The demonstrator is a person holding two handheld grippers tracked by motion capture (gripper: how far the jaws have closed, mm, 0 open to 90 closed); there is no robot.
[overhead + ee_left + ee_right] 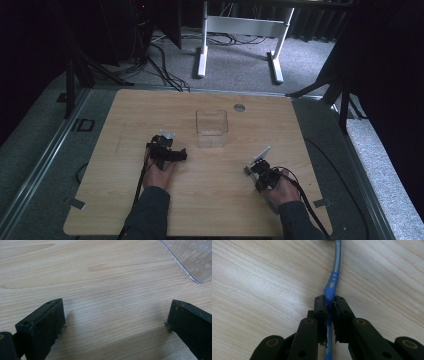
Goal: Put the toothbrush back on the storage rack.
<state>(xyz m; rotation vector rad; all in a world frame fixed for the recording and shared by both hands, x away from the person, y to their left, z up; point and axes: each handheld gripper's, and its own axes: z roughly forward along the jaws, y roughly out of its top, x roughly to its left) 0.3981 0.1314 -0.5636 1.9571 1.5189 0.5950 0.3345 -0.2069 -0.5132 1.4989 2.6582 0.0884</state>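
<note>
In the right gripper view my right gripper (329, 300) is shut on a thin stick-like thing (336, 262) with a blue grip and a grey stem. The stem runs away from the jaws, low over the wooden table. In the high view that gripper (257, 170) sits at the table's front right, in a person's hand. My left gripper (115, 312) stands open with its jaws wide apart and only bare wood between them. In the high view the left gripper (167, 150) rests left of centre, just left of a clear plastic box (211, 129).
A corner of the clear box (192, 257) shows at the upper right of the left gripper view. The wooden table (125, 200) has a round grey cap (239, 107) near its far edge. Beyond the table are cables and a white desk frame (240, 25) on grey carpet.
</note>
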